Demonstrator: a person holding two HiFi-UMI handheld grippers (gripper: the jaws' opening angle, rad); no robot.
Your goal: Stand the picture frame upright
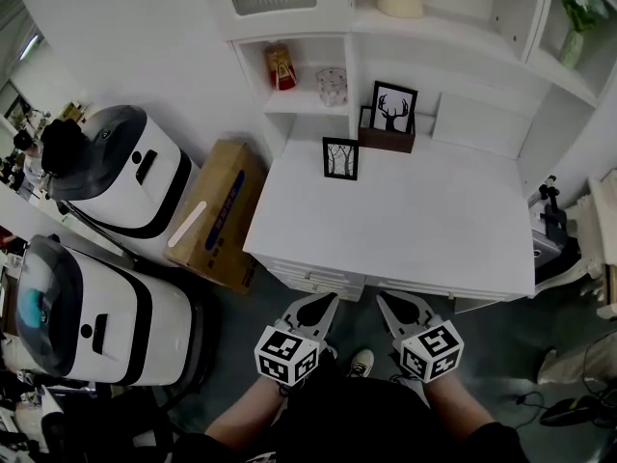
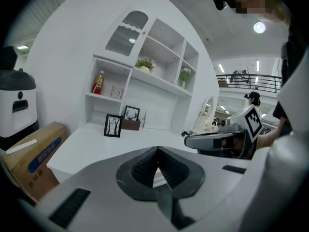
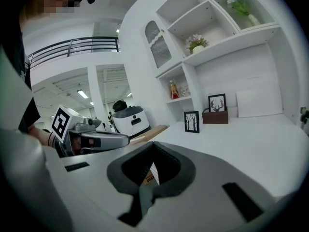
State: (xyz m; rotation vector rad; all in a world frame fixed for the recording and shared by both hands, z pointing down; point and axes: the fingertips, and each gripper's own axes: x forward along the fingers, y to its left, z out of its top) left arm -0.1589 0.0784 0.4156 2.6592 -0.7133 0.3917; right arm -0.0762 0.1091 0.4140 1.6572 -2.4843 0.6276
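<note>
Both hands are low and side by side. My left gripper (image 1: 326, 302) and right gripper (image 1: 384, 302) hover just short of the white desk's (image 1: 415, 239) near edge. Both have their jaws pressed tight together with nothing between them.

Out ahead, at the desk's far left, stands the tree picture frame (image 1: 340, 158). It's small and black-bordered, with bare black trees on white. It's upright on its own, apart from everything else, face toward me.

Just behind it to the right, a brown wooden box (image 1: 386, 141) sits at the back. A deer picture frame (image 1: 394, 108) stands upright there, in the box or right behind it, I can't tell which.

The shelf cubby above holds a red bottle (image 1: 280, 66). Higher up, a white pot (image 1: 398, 0) carries a green plant.

Down on the floor left of the desk lies a cardboard box (image 1: 220, 215), closed, with a pale strip on top.
</note>
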